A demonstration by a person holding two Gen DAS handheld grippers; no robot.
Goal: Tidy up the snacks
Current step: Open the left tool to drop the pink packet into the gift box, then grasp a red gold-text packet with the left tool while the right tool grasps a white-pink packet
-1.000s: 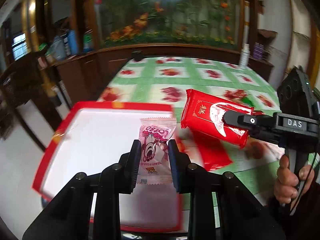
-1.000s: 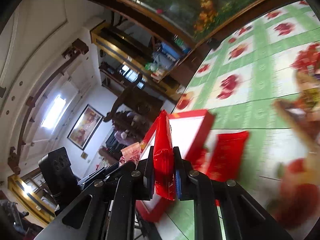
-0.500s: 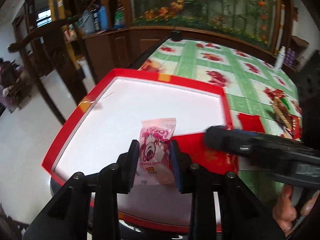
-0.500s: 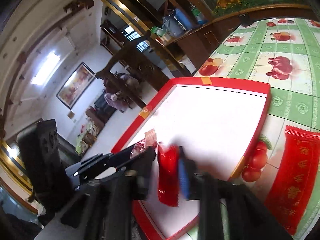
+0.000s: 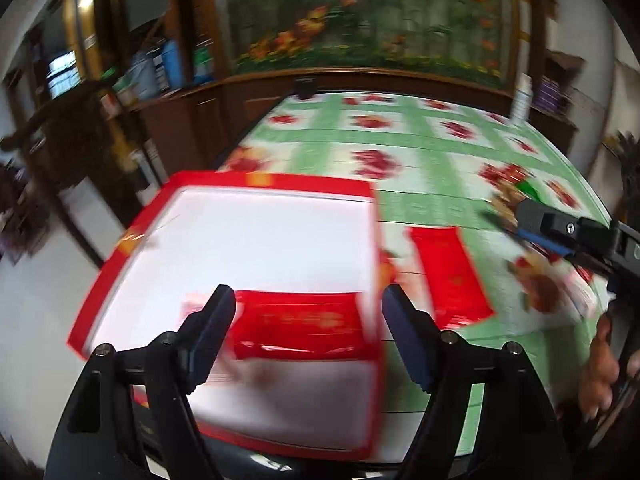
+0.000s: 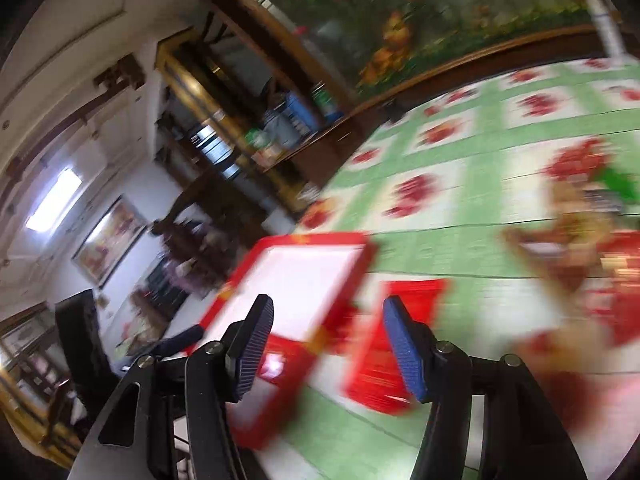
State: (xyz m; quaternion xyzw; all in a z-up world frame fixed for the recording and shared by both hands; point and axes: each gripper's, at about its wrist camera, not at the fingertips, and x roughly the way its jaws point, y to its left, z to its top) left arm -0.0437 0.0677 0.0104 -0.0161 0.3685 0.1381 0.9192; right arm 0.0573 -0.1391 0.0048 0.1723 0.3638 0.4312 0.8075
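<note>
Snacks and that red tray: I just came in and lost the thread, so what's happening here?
A person is sorting snacks into the tray with two handheld grippers. Both the left gripper and the right gripper are open and hold nothing. One red packet lies in the tray; another red packet lies on the tablecloth beside it.

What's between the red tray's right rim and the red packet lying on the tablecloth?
Left wrist view: only a bare strip of tablecloth separates the tray from the packet.

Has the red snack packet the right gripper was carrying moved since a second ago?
Yes. It has left the right gripper, now open, and lies flat in the red tray, near its front right corner: red snack packet.
</note>
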